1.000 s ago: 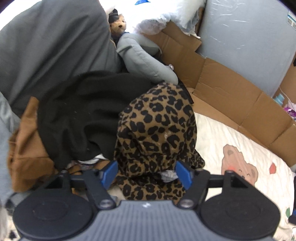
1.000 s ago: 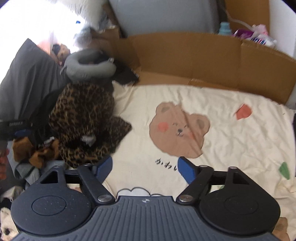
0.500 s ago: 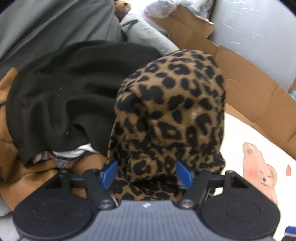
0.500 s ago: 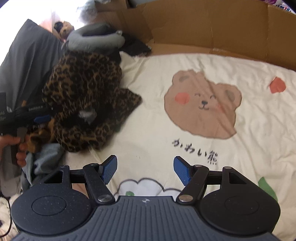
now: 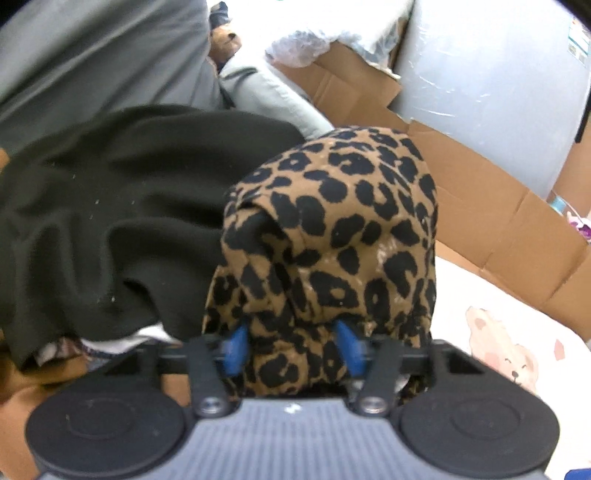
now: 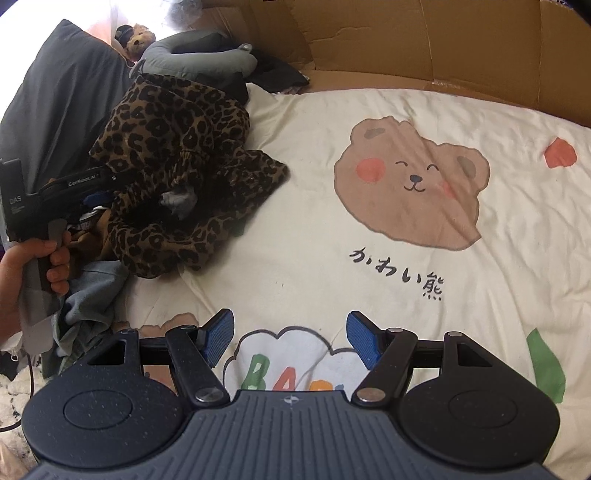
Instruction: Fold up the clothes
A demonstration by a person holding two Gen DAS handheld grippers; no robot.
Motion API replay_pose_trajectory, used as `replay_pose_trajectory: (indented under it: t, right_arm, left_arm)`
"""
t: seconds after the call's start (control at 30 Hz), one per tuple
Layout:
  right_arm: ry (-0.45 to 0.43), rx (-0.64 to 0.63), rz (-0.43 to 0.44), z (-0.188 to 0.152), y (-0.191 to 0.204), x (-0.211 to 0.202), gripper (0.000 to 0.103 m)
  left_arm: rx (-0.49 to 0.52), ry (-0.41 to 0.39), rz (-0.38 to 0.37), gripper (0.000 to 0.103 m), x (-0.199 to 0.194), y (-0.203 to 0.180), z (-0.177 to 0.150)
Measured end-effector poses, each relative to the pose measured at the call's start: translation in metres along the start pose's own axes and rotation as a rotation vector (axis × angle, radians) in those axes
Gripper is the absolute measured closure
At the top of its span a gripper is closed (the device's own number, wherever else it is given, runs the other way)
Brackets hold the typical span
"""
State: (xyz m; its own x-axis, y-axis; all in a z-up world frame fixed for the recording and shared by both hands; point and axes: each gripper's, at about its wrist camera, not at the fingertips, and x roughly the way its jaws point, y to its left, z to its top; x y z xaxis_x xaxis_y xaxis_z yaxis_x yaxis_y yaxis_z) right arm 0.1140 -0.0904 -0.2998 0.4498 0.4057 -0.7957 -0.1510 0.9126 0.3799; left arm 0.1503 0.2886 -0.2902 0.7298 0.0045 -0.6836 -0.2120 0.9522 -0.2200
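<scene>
Jaws on my left gripper (image 5: 293,345) are closing on a fold of the leopard-print garment (image 5: 332,236), and the blue pads (image 5: 236,345) already dent the cloth on both sides. Those on my right gripper (image 6: 291,341) stand wide apart with nothing between them, hanging over the cream bedsheet (image 6: 295,229).

I take the leopard-print garment as my landmark. It lies crumpled on the bed at the sheet's left edge, one flap spread out onto the cream cloth. Pressed against its left side is a black garment (image 5: 110,206), rumpled, with a strip of white fabric and some brown cloth showing under its lower edge. Behind both rises a big grey pillow (image 5: 92,55). A grey neck pillow (image 6: 199,51) curls just beyond the garment's far end, and a small teddy bear (image 6: 137,35) sits beside that. To the garment's right, well apart from it, the sheet carries a printed bear face (image 6: 410,177) with dark lettering below it. Cardboard panels (image 6: 424,40) stand along the far side of the bed.

From my right wrist camera I see a hand (image 6: 26,269) gripping the left gripper's handle, at the garment's left edge.
</scene>
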Motion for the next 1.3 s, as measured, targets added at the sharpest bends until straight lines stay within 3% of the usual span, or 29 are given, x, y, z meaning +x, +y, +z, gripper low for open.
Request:
replay_pose_trajectory:
  t: [0.03, 0.13, 0.47, 0.73, 1.07, 1.17, 1.3]
  right_arm:
    - [0.0, -0.001, 0.001, -0.002, 0.001, 0.0, 0.033]
    - [0.0, -0.002, 0.009, -0.005, 0.004, -0.001, 0.033]
    - [-0.009, -0.008, 0.067, -0.004, 0.019, -0.003, 0.032]
    - [-0.013, 0.102, 0.13, -0.008, 0.019, -0.001, 0.033]
    - [0.026, 0.18, 0.179, -0.025, 0.02, 0.012, 0.033]
    - [0.034, 0.211, 0.192, -0.029, 0.018, 0.015, 0.033]
    - [0.035, 0.278, 0.225, -0.033, 0.013, 0.016, 0.033]
  left_arm:
    - [-0.02, 0.011, -0.004, 0.083, 0.0, 0.002, 0.0]
    - [-0.05, 0.049, -0.033, 0.09, -0.005, 0.007, -0.002]
    - [-0.159, 0.164, -0.136, 0.093, -0.036, 0.008, -0.026]
    - [-0.206, 0.308, -0.196, 0.094, -0.051, -0.001, -0.069]
    - [-0.263, 0.415, -0.264, 0.094, -0.068, -0.015, -0.11]
    - [-0.292, 0.434, -0.315, 0.094, -0.074, -0.022, -0.115]
    - [-0.281, 0.452, -0.436, 0.094, -0.086, -0.041, -0.116]
